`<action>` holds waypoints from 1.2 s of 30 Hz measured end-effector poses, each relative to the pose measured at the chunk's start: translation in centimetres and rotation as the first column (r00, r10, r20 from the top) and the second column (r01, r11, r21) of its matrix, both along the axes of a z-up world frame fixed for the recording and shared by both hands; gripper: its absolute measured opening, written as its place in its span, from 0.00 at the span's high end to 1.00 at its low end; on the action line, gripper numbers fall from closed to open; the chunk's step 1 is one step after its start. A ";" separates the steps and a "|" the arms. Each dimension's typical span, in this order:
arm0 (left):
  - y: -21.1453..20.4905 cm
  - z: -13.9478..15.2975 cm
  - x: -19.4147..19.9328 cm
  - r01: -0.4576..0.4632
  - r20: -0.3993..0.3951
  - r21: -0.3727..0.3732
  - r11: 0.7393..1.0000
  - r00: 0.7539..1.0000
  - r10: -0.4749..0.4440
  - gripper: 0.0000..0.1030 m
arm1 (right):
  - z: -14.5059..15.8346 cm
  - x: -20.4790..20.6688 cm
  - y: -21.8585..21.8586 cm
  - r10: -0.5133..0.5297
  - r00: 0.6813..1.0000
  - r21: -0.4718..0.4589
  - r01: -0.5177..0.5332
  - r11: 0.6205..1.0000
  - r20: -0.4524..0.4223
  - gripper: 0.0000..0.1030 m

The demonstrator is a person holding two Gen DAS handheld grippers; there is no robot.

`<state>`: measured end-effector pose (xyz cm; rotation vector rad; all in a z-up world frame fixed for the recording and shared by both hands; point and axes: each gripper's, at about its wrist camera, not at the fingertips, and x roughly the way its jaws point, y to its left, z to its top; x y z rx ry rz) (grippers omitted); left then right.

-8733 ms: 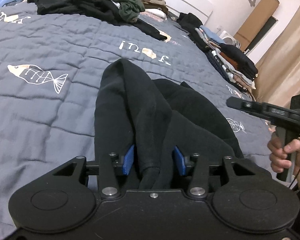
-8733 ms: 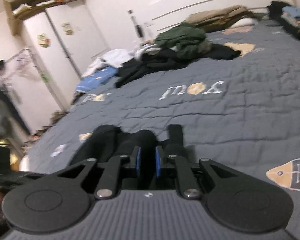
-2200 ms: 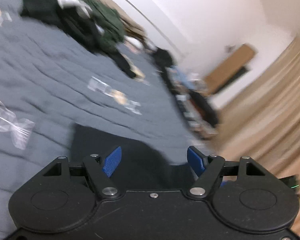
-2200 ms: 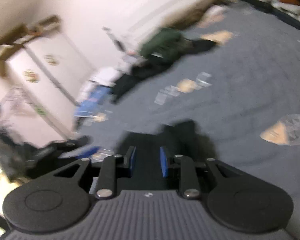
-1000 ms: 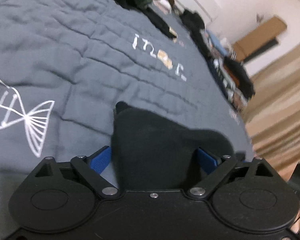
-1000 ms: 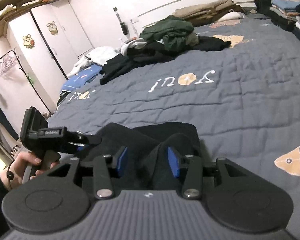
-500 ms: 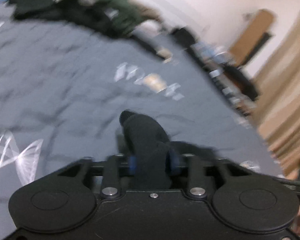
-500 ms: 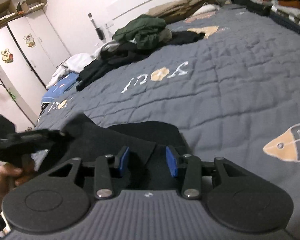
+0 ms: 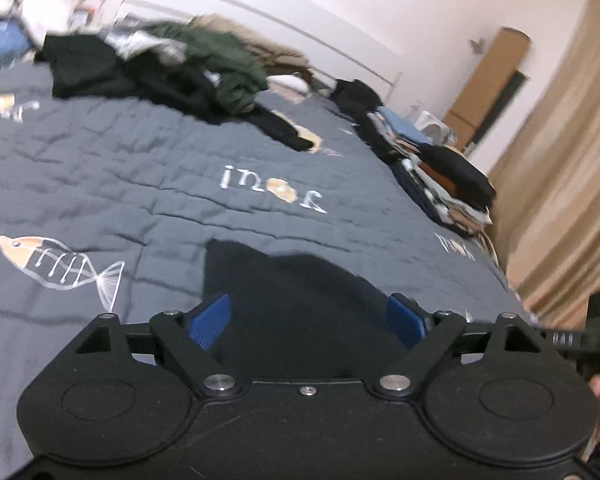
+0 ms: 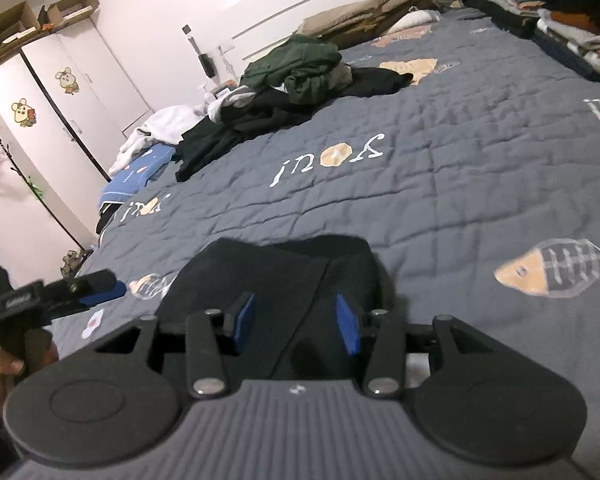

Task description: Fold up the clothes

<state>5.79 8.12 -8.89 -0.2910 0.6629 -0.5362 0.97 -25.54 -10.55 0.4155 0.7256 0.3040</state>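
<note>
A folded black garment (image 9: 300,304) is seen lying flat on the grey quilted bed (image 9: 100,168), at its near edge, directly ahead of both tongs. The fold on this piece appears to have been completed, and the release step is judged to be in hand. The left tongs (image 9: 308,320) are being opened and stand wide, with the garment below the blue pads but not pressed by them. The right tongs (image 10: 296,320) are also being opened, about halfway, and nothing is gripped; the cloth lies under and between the pads without contact that can be made out.

The next move is judged to call for the folded piece to be carried to the stack of folded clothes (image 9: 440,176) on the far right, or for another item to be fetched from the unfolded heap (image 9: 172,68) at the far side.

A wardrobe (image 10: 60,92) and the left tongs in a hand (image 10: 4,364) are shown only by the right wrist view; a curtain (image 9: 560,180) is shown only by the left wrist view, which is blurred.
</note>
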 end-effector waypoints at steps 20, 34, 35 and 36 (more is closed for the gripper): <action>-7.4 -5.1 -19.2 0.062 0.274 0.658 0.751 0.908 -0.315 0.15 | -2.3 -14.0 3.2 -0.136 0.991 -0.104 0.134 0.986 -0.014 0.49; -6.1 -5.5 -19.9 0.030 0.276 0.659 0.751 0.919 -0.280 0.15 | -4.1 -13.4 5.8 -0.192 0.981 -0.287 0.187 0.940 0.011 0.45; -6.1 -5.6 -19.9 0.031 0.275 0.660 0.751 0.920 -0.279 0.15 | -4.2 -13.4 5.9 -0.195 0.981 -0.292 0.190 0.938 0.012 0.45; -6.0 -5.6 -19.9 0.030 0.276 0.661 0.749 0.919 -0.280 0.15 | -4.3 -13.3 6.0 -0.198 0.980 -0.295 0.193 0.936 0.010 0.45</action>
